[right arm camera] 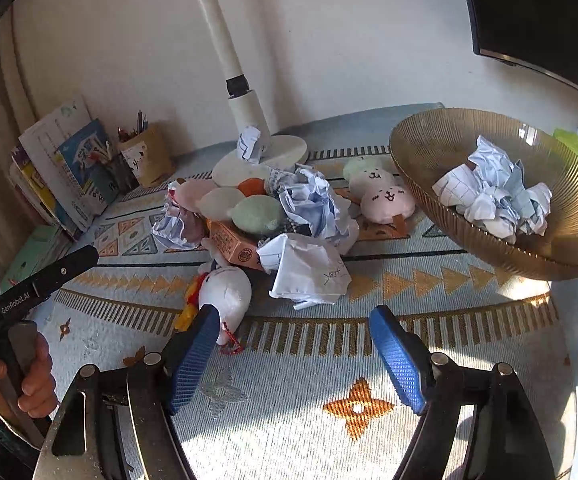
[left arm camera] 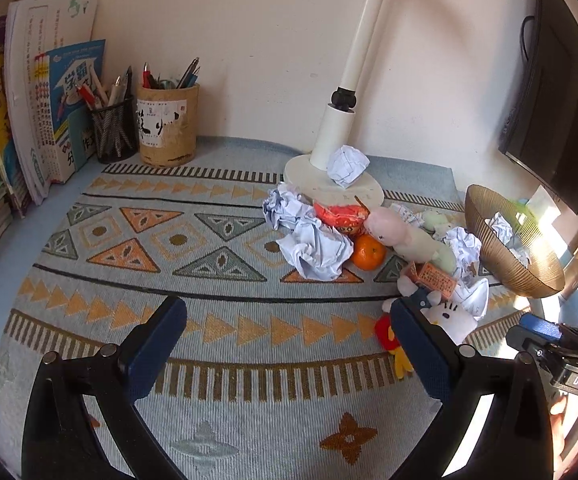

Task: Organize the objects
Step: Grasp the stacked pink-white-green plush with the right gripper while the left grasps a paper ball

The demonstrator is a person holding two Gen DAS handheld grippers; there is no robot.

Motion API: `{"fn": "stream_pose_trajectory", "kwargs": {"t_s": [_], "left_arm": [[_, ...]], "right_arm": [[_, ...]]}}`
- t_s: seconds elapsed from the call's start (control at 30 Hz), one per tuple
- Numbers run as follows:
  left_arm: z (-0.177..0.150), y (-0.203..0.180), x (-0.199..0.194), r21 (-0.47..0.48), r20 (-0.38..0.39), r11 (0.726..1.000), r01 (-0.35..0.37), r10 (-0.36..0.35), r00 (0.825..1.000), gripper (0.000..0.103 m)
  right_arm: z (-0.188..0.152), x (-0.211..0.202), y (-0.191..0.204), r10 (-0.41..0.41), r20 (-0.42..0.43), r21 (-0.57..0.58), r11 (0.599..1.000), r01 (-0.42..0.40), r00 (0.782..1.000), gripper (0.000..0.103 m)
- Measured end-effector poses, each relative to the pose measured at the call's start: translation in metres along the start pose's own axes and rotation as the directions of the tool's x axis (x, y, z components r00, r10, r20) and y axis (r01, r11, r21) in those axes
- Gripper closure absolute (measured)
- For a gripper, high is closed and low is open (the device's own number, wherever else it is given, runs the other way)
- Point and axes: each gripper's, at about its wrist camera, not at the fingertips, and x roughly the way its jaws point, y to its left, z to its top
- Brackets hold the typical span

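A pile of clutter lies on the patterned mat: crumpled paper balls (left arm camera: pixel 316 250) (right arm camera: pixel 309 268), an orange (left arm camera: pixel 367 253), a red snack bag (left arm camera: pixel 339 214), an orange carton (left arm camera: pixel 433 278) (right arm camera: pixel 235 246), round plush toys (right arm camera: pixel 387 200) and a white plush cat (left arm camera: pixel 451 316) (right arm camera: pixel 225 292). A ribbed golden bowl (left arm camera: pixel 501 264) (right arm camera: pixel 569 240) at the right holds crumpled paper (right arm camera: pixel 493 196). My left gripper (left arm camera: pixel 289 320) is open and empty, left of and in front of the pile. My right gripper (right arm camera: pixel 293 324) is open and empty, just before the nearest paper ball.
A white lamp base (left arm camera: pixel 333 184) with a paper ball (left arm camera: pixel 347 166) on it stands behind the pile. Two pen holders (left arm camera: pixel 167 124) and leaning books (left arm camera: pixel 45 100) are at the back left. A dark monitor (left arm camera: pixel 561 112) is at the right.
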Motion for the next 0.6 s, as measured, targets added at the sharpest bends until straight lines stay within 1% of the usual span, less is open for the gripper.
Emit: {"fn": "stream_pose_trajectory", "kwargs": {"t_s": [0.03,0.1,0.17,0.23,0.27,0.3,0.33,0.43,0.47,0.5,0.53,0.57,0.6], "left_arm": [[0.009,-0.002,0.008,0.020,-0.006,1.000,0.005,-0.005,1.000,0.001],[0.021,-0.007,0.030,0.042,-0.050,0.999,0.011,-0.009,0.999,0.001],[0.027,-0.010,0.057,0.045,-0.110,0.999,0.011,-0.006,0.994,0.002],[0.031,-0.011,0.079,0.040,-0.139,0.999,0.013,-0.007,0.990,0.002],[0.031,-0.012,0.088,0.040,-0.149,0.999,0.009,-0.003,0.989,0.003],[0.033,-0.012,0.097,0.040,-0.156,0.999,0.005,0.001,0.988,0.005],[0.033,-0.012,0.104,0.041,-0.160,0.999,0.009,-0.002,0.987,0.007],[0.036,-0.012,0.118,0.022,-0.166,0.998,0.057,-0.053,0.985,0.008],[0.036,-0.012,0.121,0.019,-0.162,0.998,0.067,-0.063,0.985,0.014],[0.036,-0.013,0.123,0.020,-0.161,0.996,0.085,-0.080,0.984,0.027],[0.036,-0.013,0.124,0.014,-0.163,0.994,0.107,-0.103,0.981,0.035],[0.036,-0.012,0.125,0.004,-0.167,0.992,0.127,-0.124,0.978,0.047],[0.036,-0.010,0.125,-0.010,-0.164,0.989,0.144,-0.144,0.976,0.050]], "right_arm": [[0.010,0.004,0.006,-0.008,-0.004,-0.036,0.999,0.008,1.000,0.026],[0.029,0.014,0.016,-0.007,-0.006,-0.101,0.995,0.007,1.000,0.026],[0.043,0.030,0.024,-0.023,-0.008,-0.170,0.985,0.021,1.000,0.026],[0.054,0.053,0.030,-0.052,-0.038,-0.230,0.972,0.042,0.998,0.026],[0.057,0.066,0.032,-0.058,-0.063,-0.256,0.966,0.040,0.996,0.028],[0.059,0.076,0.034,-0.054,-0.084,-0.280,0.960,0.029,0.995,0.032],[0.061,0.085,0.037,-0.049,-0.096,-0.300,0.954,0.018,0.994,0.033],[0.063,0.100,0.045,-0.015,-0.099,-0.347,0.938,-0.020,0.995,0.033],[0.064,0.105,0.048,-0.009,-0.107,-0.361,0.932,-0.030,0.994,0.033],[0.065,0.110,0.049,-0.002,-0.115,-0.368,0.929,-0.041,0.993,0.033],[0.066,0.116,0.051,0.006,-0.125,-0.366,0.929,-0.052,0.992,0.033],[0.066,0.121,0.052,0.011,-0.128,-0.363,0.930,-0.057,0.992,0.034],[0.067,0.124,0.053,0.023,-0.130,-0.360,0.930,-0.068,0.991,0.044]]}}
